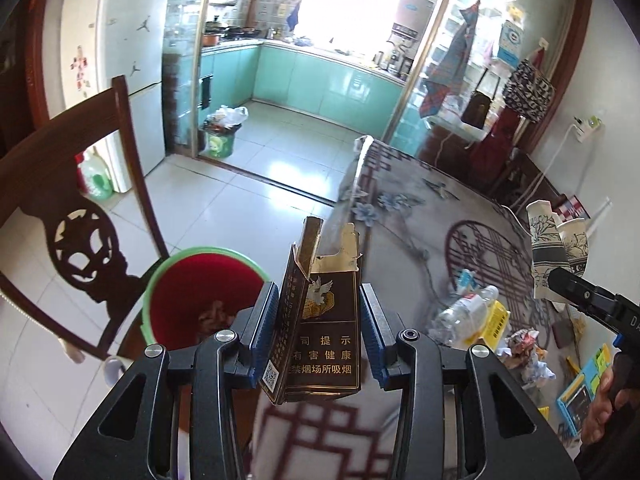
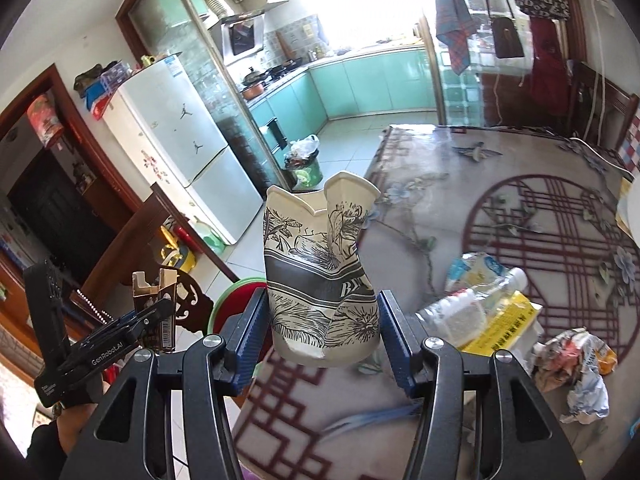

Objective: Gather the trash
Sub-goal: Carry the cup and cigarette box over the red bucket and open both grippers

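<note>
We find the left tool [image 1: 320,316] gripping a cigarette pack [image 1: 320,328] and the right tool [image 2: 322,320] a crumpled cup [image 2: 320,280], both awaiting release over the red bin [image 1: 196,300] off the counter's [image 1: 420,208] left edge.

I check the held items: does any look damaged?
Yes, both. The cigarette pack in the left tongs has a torn-open top. The paper cup in the right tongs is crushed, its rim folded inward.

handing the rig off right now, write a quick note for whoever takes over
Left gripper: shut on a torn cigarette pack, held up beside the red bin.
Right gripper: shut on a crushed paper cup, above the table edge.
Done: both items lifted; neither is in the bin yet.
Left: drop both in the bin, then clear the plastic bottle, yellow box and crumpled wrapper from the table.
</note>
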Demonstrator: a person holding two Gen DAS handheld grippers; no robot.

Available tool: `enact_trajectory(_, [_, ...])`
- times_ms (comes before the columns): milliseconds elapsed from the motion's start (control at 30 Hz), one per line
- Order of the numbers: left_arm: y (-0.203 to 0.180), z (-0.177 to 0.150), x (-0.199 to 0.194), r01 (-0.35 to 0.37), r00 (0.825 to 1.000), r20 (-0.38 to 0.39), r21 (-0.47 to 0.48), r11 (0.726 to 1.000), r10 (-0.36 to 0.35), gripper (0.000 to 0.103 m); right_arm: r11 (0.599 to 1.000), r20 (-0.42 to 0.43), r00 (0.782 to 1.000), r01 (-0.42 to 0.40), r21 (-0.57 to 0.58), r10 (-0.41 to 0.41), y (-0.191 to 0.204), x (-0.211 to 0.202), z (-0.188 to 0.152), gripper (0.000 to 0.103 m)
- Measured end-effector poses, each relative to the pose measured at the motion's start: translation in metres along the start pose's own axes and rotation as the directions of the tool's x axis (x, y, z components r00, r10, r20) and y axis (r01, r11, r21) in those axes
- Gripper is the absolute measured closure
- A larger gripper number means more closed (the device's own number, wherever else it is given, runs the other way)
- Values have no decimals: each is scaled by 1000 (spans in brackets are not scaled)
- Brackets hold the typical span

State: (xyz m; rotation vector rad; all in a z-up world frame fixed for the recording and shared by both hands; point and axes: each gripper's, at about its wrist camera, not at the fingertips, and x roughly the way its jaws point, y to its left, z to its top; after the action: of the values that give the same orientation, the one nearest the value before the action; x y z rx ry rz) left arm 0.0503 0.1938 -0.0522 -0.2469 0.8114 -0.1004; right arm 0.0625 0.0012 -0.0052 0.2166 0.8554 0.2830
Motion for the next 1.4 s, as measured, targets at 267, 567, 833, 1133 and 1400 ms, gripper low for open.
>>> enact_trajectory(267, [50, 4, 7, -58, 998, -17, -51, 997, 58, 63, 997, -65, 996, -61, -48, 58, 50, 60, 5, 50])
enact_trajectory(567, [97, -3, 45, -95, 990, -110, -99, 991, 84, 63, 989, -244, 963, -133, -59, 115, 89, 166, -16, 50])
enact_trajectory(833, [121, 0, 73, -101, 983, -163, -113, 988, 82, 63, 986, -349, 930, -152, -73, 117, 109, 237, -30, 50])
enact_trajectory(1133, [137, 8, 94, -114, 977, -196, -126, 986, 88, 63, 985, -383, 918, -146, -88, 102, 119, 268, -28, 50])
enact_trajectory(1400, [142, 12, 107, -102, 973, -220, -122, 987, 73, 54, 986, -383, 919, -137, -93, 91, 124, 278, -23, 50])
